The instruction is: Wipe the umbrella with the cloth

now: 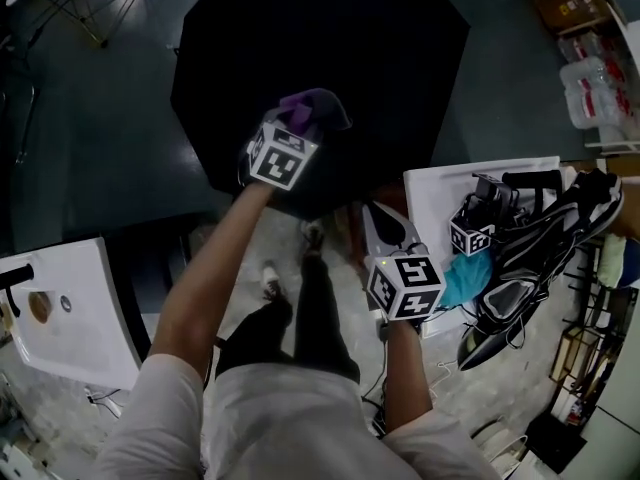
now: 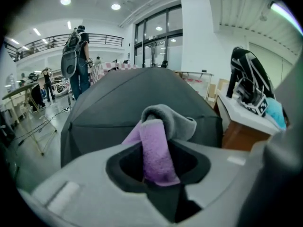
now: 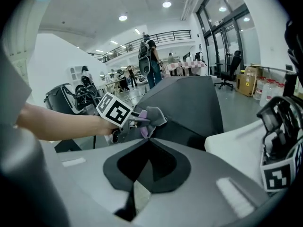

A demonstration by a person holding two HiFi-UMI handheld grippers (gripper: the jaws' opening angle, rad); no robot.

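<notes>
The umbrella [image 1: 320, 38] stands open on the dark floor in front of the person. From the head view only its black, many-sided canopy shows. The shaft and handle are hidden beneath the canopy, and its near rim is lost behind the left gripper [image 1: 292, 133] and the forearm that holds it. In the left gripper view the canopy rises as a dome with its peak uppermost. The crown therefore points up and the long axis, though unseen, runs roughly upright. The left gripper's jaws pinch the cloth [image 2: 158, 150], which is purple with a grey face folded over at the top. The fold hangs above the near slope of the canopy, and no view settles whether it touches the fabric. The right gripper [image 3: 146, 143] is held lower and nearer the body, off the canopy's near-right edge, with its jaws pressed together and nothing between them. To the right a white table [image 1: 440, 183] is partly cut off by a black-and-white bag [image 1: 540, 248]. It also carries a spare gripper [image 1: 475, 228] and a piece of teal fabric [image 1: 465, 278]. The dim light leaves the bag's shape hard to read.
</notes>
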